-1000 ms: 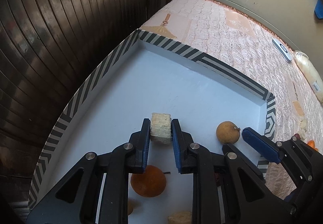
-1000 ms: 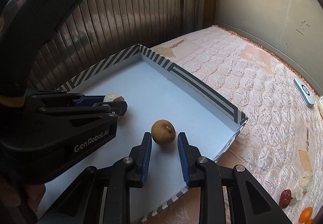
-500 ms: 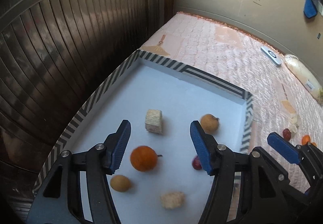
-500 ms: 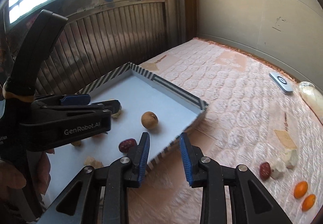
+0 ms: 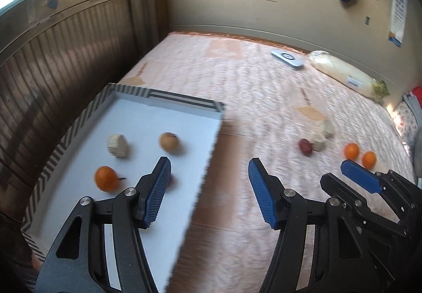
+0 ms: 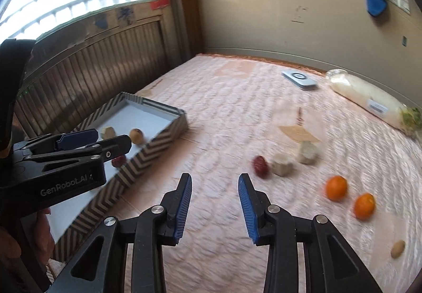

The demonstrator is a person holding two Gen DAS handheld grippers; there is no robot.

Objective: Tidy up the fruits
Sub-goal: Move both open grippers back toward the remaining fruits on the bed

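Wide-open black left gripper with blue ribbed pads [image 5: 209, 194], empty, above the right rim of a shallow striped-edged white tray [image 5: 208, 154] on a pink quilted bed [image 5: 237, 76]. Inside the tray: round orange fruit [image 5: 106, 178], brown round fruit [image 5: 169, 142], pale cut chunk [image 5: 117, 145].

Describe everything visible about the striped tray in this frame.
The tray is a shallow rectangular box, seemingly cardboard, with a pale blue-white floor and walls in black-and-white chevron stripes. It lies flat on the quilted pink mattress near the wooden panelled wall. Inside sit a pale cut chunk, a brown round fruit, an orange and a dark red fruit. No gripper touches it.
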